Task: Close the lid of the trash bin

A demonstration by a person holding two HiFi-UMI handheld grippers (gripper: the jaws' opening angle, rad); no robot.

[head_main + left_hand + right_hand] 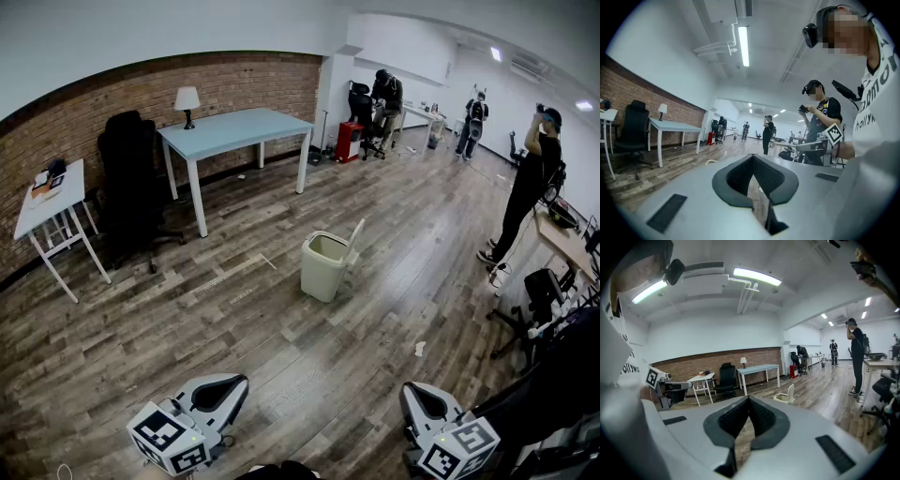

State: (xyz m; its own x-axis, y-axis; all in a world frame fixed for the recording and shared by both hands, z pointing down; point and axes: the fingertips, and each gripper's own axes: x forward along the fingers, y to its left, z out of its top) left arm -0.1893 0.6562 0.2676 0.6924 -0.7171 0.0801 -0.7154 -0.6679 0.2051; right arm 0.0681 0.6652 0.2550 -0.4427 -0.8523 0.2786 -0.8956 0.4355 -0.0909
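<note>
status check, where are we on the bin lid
Left gripper and right gripper both shut, empty. Bin well ahead, lid up, untouched. Nothing in the way.

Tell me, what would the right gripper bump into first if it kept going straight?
Nothing close: the right gripper faces open wooden floor. Farther on, probably the blue table; the trash bin sits slightly right of that line. Depth is hard to judge.

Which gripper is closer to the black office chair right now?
Left. In the head view the left gripper is at lower left, on the same side as the black office chair; the right gripper is at lower right, clearly farther off.
</note>
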